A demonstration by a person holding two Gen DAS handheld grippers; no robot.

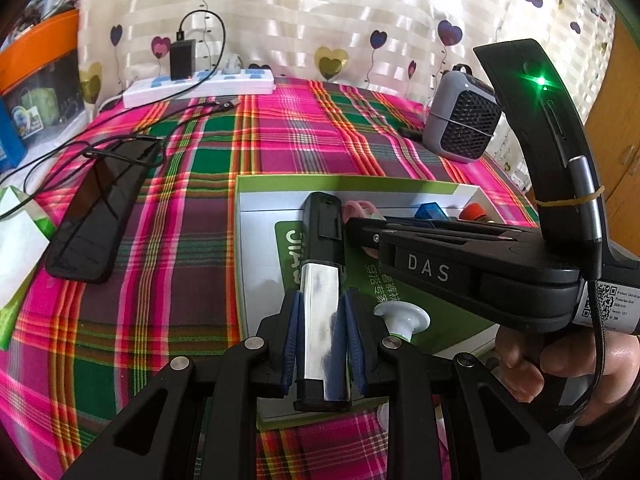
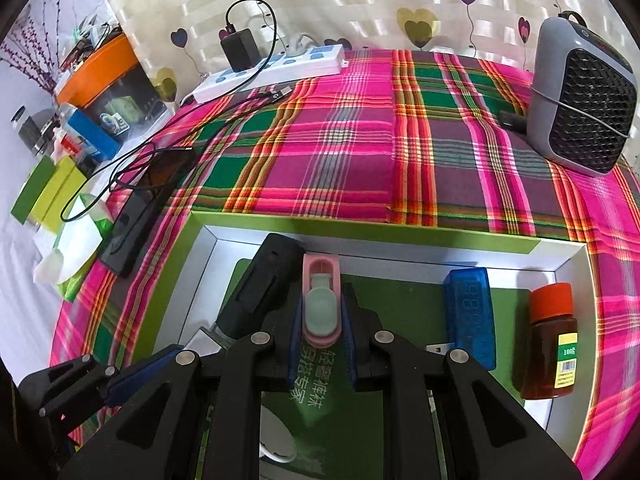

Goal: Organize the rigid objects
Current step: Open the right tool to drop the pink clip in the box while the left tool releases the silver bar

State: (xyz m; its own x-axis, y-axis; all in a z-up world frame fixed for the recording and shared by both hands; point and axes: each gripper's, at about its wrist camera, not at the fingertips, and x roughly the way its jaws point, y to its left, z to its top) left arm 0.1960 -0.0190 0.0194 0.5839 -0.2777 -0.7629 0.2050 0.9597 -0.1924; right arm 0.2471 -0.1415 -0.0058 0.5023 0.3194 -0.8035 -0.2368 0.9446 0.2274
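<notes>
My left gripper [image 1: 322,312] is shut on a black-and-silver stick-shaped device [image 1: 322,240], held lengthwise over a shallow green-and-white box [image 1: 360,182]. My right gripper [image 2: 322,312] is shut on a small pink-and-mint clip-like item [image 2: 320,280] just above the same box [image 2: 360,228]. The black device [image 2: 260,292] shows close on its left. Lying inside the box are a blue translucent case [image 2: 470,304], an amber bottle with a red cap [image 2: 550,344] and a white round knob [image 1: 402,316]. The right gripper [image 1: 356,224], with a hand on its handle, reaches in from the right in the left wrist view.
The plaid tablecloth [image 2: 340,152] carries a black phone [image 1: 96,208] with cables at the left, a white power strip [image 1: 200,84] at the back and a grey mesh-fronted heater [image 2: 580,100] at the back right. Boxes and an orange-lidded container [image 2: 100,68] crowd the far left.
</notes>
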